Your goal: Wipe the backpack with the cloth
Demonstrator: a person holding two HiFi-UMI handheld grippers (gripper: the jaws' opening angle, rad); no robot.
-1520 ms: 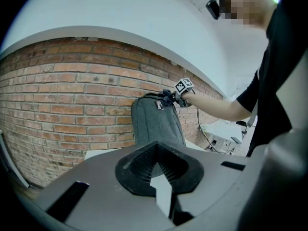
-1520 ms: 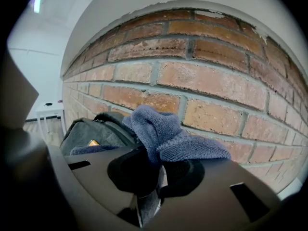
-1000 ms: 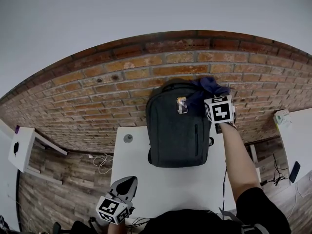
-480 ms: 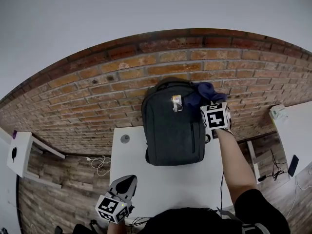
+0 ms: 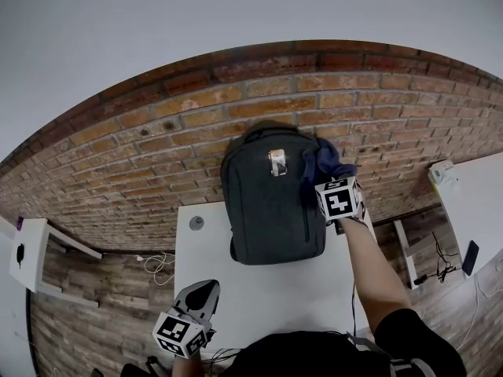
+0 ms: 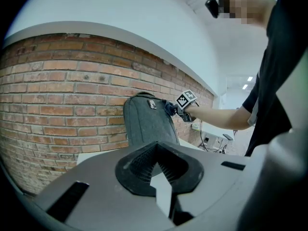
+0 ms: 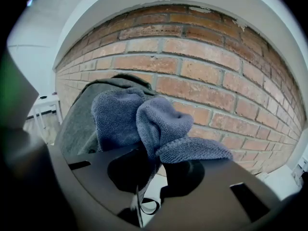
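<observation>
A dark grey backpack point(image 5: 271, 199) stands upright on the white table point(image 5: 259, 289), leaning against the brick wall; it also shows in the left gripper view as the backpack point(image 6: 147, 121). My right gripper point(image 5: 326, 181) is shut on a blue cloth point(image 5: 322, 162), which is pressed against the backpack's upper right side. In the right gripper view the cloth point(image 7: 154, 121) bunches out over the jaws, with the backpack point(image 7: 79, 121) behind it. My left gripper point(image 5: 200, 297) hangs low at the table's near left edge, jaws together with nothing in them.
A small round grey object point(image 5: 196, 223) lies on the table left of the backpack. The brick wall point(image 5: 157, 155) runs right behind the table. A white shelf point(image 5: 27, 250) stands at the far left, cables point(image 5: 161, 264) lie on the wooden floor, another white table point(image 5: 471, 210) at the right.
The right gripper has slid the cloth a little down and left along the backpack's right side. The left gripper has stayed where it was.
</observation>
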